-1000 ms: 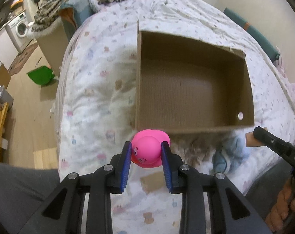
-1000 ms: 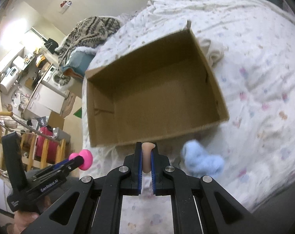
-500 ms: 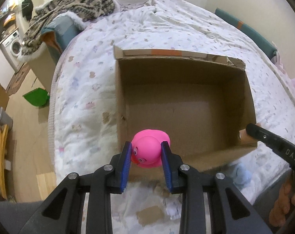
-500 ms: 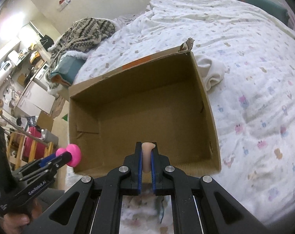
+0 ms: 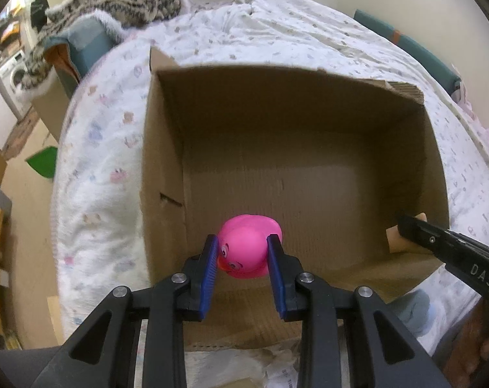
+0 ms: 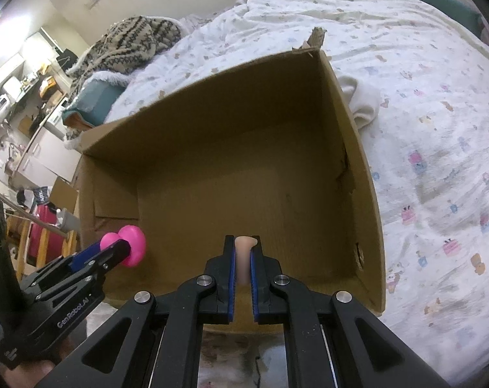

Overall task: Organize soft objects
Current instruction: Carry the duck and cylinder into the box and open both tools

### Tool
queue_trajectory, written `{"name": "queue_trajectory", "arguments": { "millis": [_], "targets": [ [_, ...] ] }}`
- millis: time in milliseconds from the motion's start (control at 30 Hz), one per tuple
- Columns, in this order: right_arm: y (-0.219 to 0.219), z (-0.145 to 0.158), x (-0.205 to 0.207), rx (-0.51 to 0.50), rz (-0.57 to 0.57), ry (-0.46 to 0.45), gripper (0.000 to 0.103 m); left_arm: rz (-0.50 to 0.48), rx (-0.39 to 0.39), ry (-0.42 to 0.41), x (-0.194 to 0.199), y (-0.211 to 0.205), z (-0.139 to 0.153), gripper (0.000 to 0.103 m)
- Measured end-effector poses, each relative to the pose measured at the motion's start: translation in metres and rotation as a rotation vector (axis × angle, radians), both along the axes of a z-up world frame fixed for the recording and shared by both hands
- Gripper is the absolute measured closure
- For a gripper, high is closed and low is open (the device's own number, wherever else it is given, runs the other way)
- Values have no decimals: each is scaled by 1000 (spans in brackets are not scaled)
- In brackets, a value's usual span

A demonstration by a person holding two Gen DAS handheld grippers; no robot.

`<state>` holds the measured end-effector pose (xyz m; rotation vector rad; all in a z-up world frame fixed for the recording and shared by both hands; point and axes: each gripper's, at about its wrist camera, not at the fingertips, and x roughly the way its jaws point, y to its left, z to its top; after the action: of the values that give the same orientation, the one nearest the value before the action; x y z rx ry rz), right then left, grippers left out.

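One bed (image 6: 438, 129) under a white printed quilt; on it, one open cardboard box (image 5: 302, 148), its floor bare. Two grippers, both reaching over the box's near wall. Left gripper (image 5: 246, 253): blue pads clamped on the sides of one pink rubber duck (image 5: 248, 245), held over the box's near-left floor, its face toward the camera and tipped to the left pad, wider body away. Right gripper (image 6: 243, 258): pads pressed together on one thin beige soft piece (image 6: 244, 252), long axis running along the fingers, rounded tip poking out past them over the near floor; what it is, hard to say. One pale blue fluffy item (image 5: 412, 310) lies outside the near wall.
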<state>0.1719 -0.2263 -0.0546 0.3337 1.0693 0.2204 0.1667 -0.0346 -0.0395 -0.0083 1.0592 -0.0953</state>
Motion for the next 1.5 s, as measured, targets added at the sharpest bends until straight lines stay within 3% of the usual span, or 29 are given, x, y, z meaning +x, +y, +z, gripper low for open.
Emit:
{"name": "queue_trajectory", "arguments": {
  "millis": [533,1000,1233,1300,1333,1367,1400,1500],
  "targets": [
    [3,-20,5,-26,6,62,94,-19,2,11,0,-7,-14,75],
    [12,-18,7,-51,36,43,93,-28,3,2,-5,-11,-11,76],
    [10,-13,5,-49,29,22,85,-31,8,-3,-6,-12,-10,75],
    [9,-12,6,-42,21,21,73,-33,5,0,-6,-12,-9,71],
    [7,-11,6,-31,14,21,51,-31,3,-3,-7,-12,-8,66],
    [5,-9,6,-25,-2,18,22,-29,1,-9,-8,-12,-7,62],
    [3,-7,4,-23,-15,8,17,-30,1,-14,-8,-12,-5,59],
    [-1,-1,5,-7,-23,-13,16,-32,-1,-29,-10,-13,0,43]
  ]
}}
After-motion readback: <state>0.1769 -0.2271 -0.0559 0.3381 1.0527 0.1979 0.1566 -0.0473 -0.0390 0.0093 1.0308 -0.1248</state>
